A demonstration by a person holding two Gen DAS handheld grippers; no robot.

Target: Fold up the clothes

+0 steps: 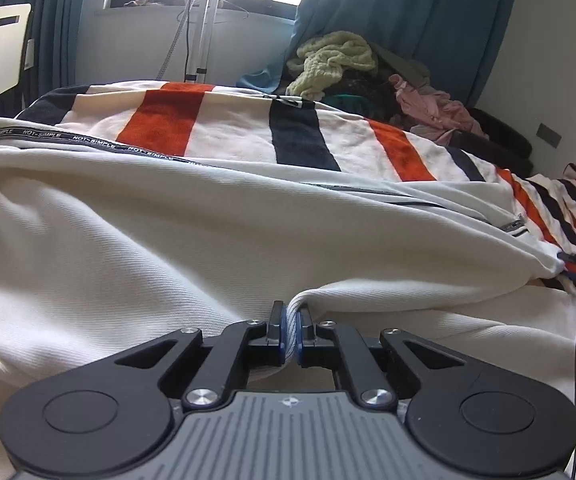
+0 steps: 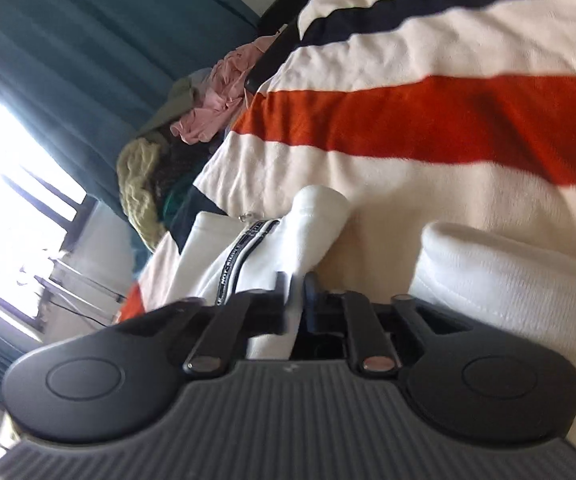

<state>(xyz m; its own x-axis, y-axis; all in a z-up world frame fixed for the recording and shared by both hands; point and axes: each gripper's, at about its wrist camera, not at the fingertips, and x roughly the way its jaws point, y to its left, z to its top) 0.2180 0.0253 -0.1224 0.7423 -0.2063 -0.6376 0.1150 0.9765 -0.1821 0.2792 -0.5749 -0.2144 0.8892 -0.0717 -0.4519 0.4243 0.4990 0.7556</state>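
Left gripper (image 1: 290, 326): jaws nearly closed, pinching a ridge of the white garment (image 1: 167, 240) at its near edge. The garment lies spread across the striped blanket (image 1: 247, 128) on the bed, taped seam with lettering running along its far side.

Far right: pile of unfolded clothes (image 1: 352, 76) by the curtain (image 1: 388, 12), untouched.

Right gripper (image 2: 296, 288): view tilted and blurred; jaws close together with white fabric between them, so it looks clamped on the same white garment (image 2: 247, 256).

Judgement: early stage. Both grippers hold the cloth but no finished fold shows. This garment is still to fold, then the pile.
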